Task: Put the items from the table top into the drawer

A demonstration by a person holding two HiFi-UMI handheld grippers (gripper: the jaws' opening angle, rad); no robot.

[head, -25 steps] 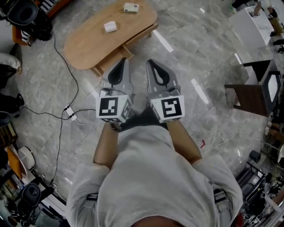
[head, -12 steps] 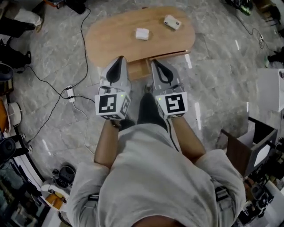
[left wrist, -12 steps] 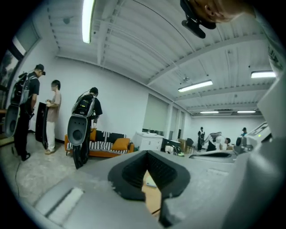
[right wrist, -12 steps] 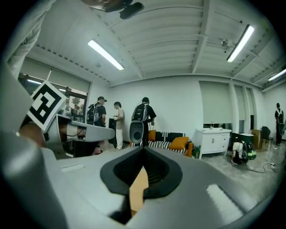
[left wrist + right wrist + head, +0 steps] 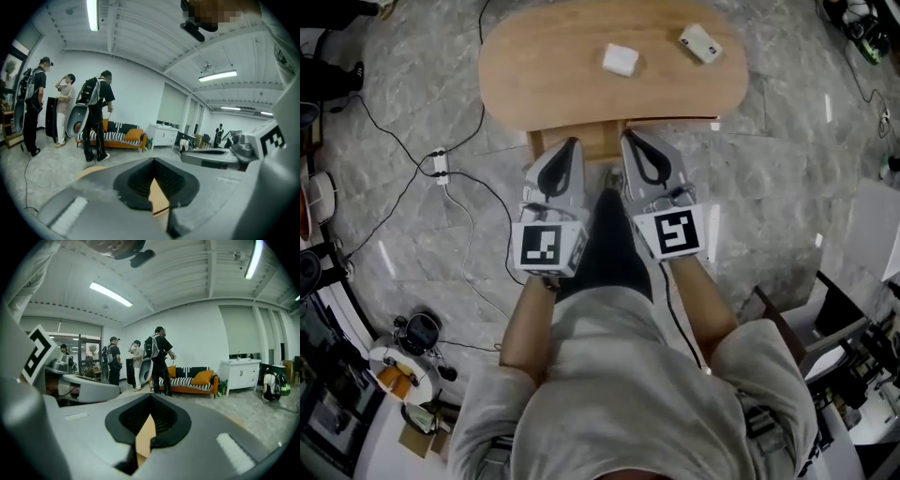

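The left gripper (image 5: 571, 142) has its jaws pressed together with nothing between them. The right gripper (image 5: 630, 139) is likewise closed and empty. Both tips sit side by side at the near edge of the oval light-wood table (image 5: 534, 84). On the table, well apart from the grippers, a small white square block (image 5: 620, 60) lies near the middle. A flat white rectangular device (image 5: 701, 43) lies toward its right end.

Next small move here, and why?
Probably part the left tongs and reach for what looks like the drawer just ahead: left and right tongs are shut and empty, and the white box and white device lie on the table.
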